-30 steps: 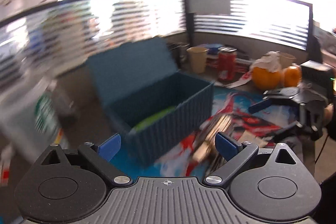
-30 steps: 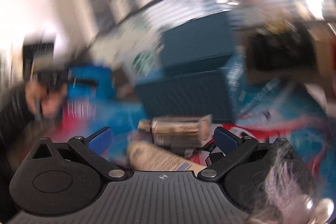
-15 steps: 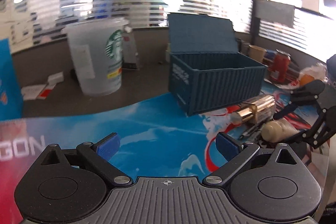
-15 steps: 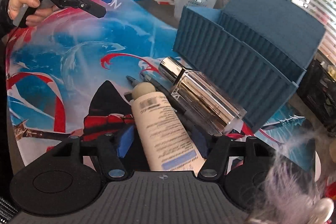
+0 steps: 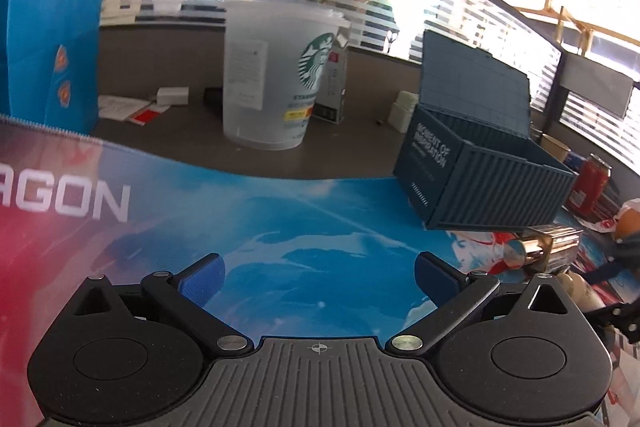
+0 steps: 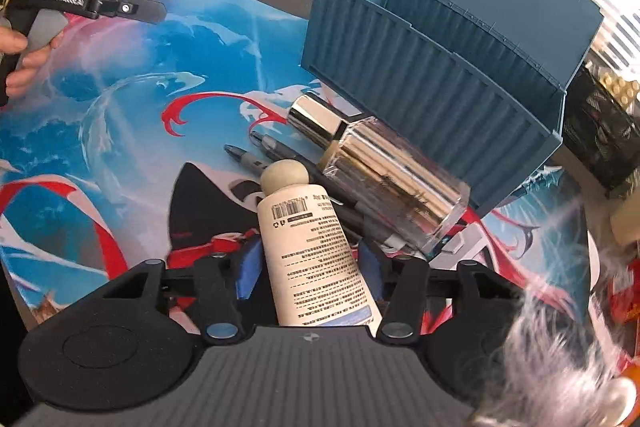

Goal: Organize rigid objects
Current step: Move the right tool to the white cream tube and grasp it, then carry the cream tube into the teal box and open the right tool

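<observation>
My right gripper (image 6: 310, 263) is shut on a cream tube (image 6: 312, 247) with a round cap, held low over the mat. Beside it lie a gold perfume bottle (image 6: 384, 179) and two dark pens (image 6: 272, 155). The open blue container box (image 6: 440, 75) stands just behind them with its lid up. In the left wrist view the box (image 5: 480, 183) is at the right, the perfume bottle (image 5: 544, 251) at the far right. My left gripper (image 5: 320, 275) is open and empty over the blue mat; it shows at the far left of the right wrist view (image 6: 120, 7).
A large Starbucks cup (image 5: 276, 79) stands behind the mat on the grey desk. A blue paper bag (image 5: 44, 47) is at the back left. A red can (image 5: 588, 183) and clutter sit at the far right. The printed mat (image 6: 120, 107) covers the desk.
Both views have steadied after fast motion. My right gripper has closed on the cream tube. My left gripper has swung left, away from the box, and sits low over the mat.
</observation>
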Available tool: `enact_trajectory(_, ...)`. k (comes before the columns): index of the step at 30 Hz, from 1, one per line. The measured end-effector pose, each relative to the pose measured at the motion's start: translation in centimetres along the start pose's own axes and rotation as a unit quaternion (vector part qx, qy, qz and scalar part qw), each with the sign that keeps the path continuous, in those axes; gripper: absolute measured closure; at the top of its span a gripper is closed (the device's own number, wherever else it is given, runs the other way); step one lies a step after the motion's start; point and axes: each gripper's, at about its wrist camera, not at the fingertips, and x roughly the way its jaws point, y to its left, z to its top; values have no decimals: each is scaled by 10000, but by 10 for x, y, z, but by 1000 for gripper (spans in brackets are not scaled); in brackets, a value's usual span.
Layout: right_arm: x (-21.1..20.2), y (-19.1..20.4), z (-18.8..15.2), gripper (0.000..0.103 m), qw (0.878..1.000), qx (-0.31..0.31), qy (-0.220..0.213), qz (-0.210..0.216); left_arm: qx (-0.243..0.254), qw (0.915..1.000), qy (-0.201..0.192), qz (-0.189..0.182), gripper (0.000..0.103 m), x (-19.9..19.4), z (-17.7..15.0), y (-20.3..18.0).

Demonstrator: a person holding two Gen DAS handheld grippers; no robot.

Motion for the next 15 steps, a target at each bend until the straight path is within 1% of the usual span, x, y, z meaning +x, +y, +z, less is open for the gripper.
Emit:
enact_trajectory(3,-3,-1,2,61,9997,217,-55,120,89,9999,1,121,1,4,-4,0)
enact_trajectory(5,-4,3,5,63,9999,115,-66,88,123,9997,65,188,1,7,-7,0)
enact_trajectory(7,-5,7,8,64,9999,-27,-49,87,83,9998,95,166,1,8,-6,1)
enact_trajectory(9,-6,13,11,64,9998,-208,-23,-26,57,9998,135,134,0,9,-6,2)
enact_trajectory(12,-8,17,19,64,9992,-380,43,-77,-66,9991,375,179,0,16,-7,5)
enact_trajectory(15,-15,16,29,64,9990,-432,-2,-113,16,9992,373,159,0,14,-8,2)
